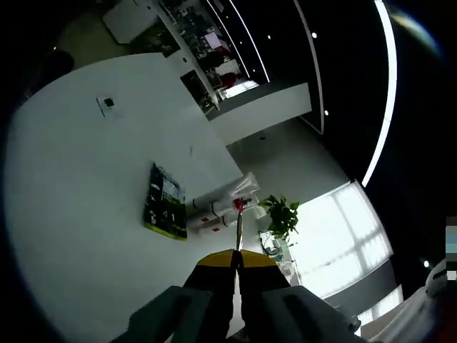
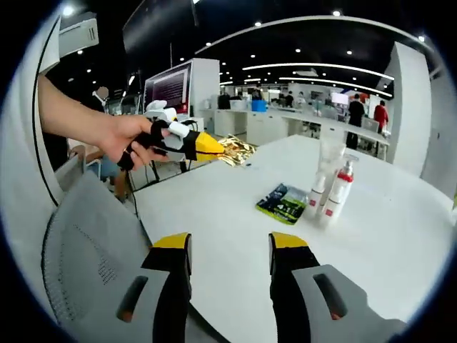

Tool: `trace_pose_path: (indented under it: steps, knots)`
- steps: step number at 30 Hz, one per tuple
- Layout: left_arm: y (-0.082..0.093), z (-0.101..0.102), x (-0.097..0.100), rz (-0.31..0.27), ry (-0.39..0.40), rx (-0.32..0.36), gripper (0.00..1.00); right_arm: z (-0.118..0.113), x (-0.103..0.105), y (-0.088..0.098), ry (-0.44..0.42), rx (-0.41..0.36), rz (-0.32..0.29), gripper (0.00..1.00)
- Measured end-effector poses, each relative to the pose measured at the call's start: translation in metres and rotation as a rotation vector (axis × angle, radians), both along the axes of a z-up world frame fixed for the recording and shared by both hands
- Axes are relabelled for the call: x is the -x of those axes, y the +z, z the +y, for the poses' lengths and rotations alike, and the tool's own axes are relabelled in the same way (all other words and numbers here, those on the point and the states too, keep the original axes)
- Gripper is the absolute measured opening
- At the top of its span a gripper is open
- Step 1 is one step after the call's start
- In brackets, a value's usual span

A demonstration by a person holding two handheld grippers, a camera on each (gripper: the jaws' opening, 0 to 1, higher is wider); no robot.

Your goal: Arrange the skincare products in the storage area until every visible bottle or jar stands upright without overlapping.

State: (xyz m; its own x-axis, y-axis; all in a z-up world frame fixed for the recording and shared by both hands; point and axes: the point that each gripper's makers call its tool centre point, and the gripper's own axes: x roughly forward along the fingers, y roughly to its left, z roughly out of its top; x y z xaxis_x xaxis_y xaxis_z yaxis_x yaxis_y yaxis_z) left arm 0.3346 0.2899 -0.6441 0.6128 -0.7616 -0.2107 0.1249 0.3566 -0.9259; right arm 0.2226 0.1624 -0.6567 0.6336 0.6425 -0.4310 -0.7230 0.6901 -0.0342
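On a white table [image 2: 400, 236], three skincare products stand upright in a tight cluster, long axes vertical: a white bottle [image 2: 340, 191] with a red pump top and red label, a smaller white tube [image 2: 316, 194] touching its left side, and a clear bottle [image 2: 330, 153] just behind. Their writing is too small to read. A flat green-and-black packet [image 2: 283, 202] lies just beside them.

In the right gripper view, the right gripper [image 2: 230, 251] sits low and near, its yellow-tipped jaws wide apart and holding nothing. Further left, a hand [image 2: 136, 139] holds the left gripper [image 2: 211, 146] — its yellow tips point toward the products.

In the left gripper view, the left gripper's jaws are pressed together, empty — the bottles [image 1: 218, 211] appear tilted beyond them.
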Motion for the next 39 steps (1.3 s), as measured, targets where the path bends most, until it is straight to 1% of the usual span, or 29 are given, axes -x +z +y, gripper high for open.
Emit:
trace_pose_path:
  steps: [4,7,13,14,16,22,28,31,34,39]
  knots:
    - [-0.010,0.008,-0.022,0.020,0.014,-0.015,0.01,0.002,0.001,-0.007,0.015,0.077,-0.023,0.39]
    - [-0.020,0.013,-0.040,0.039,0.025,-0.031,0.01,0.002,0.002,-0.011,0.019,0.089,-0.016,0.39]
    - [-0.049,0.012,-0.070,0.090,0.027,-0.064,0.01,-0.004,-0.001,-0.013,-0.008,0.091,-0.007,0.39]
    - [-0.057,0.012,-0.075,0.112,0.029,-0.076,0.01,-0.005,-0.002,-0.013,-0.013,0.091,-0.005,0.39]
    - [-0.065,0.011,-0.085,0.126,0.027,-0.086,0.01,-0.005,-0.003,-0.014,-0.016,0.093,-0.002,0.39]
    - [-0.086,0.008,-0.104,0.167,0.020,-0.118,0.01,-0.004,-0.003,-0.015,-0.011,0.093,0.000,0.39]
    - [-0.095,0.013,-0.127,0.182,0.034,-0.123,0.01,-0.005,-0.003,-0.018,-0.016,0.094,0.020,0.39]
    - [-0.102,0.017,-0.139,0.189,0.040,-0.137,0.01,-0.004,-0.002,-0.020,-0.017,0.096,0.029,0.39]
    - [-0.109,0.022,-0.147,0.202,0.045,-0.153,0.01,-0.004,-0.002,-0.021,-0.017,0.097,0.040,0.39]
    - [-0.121,0.022,-0.154,0.232,0.034,-0.171,0.01,-0.003,-0.001,-0.024,-0.012,0.102,0.054,0.39]
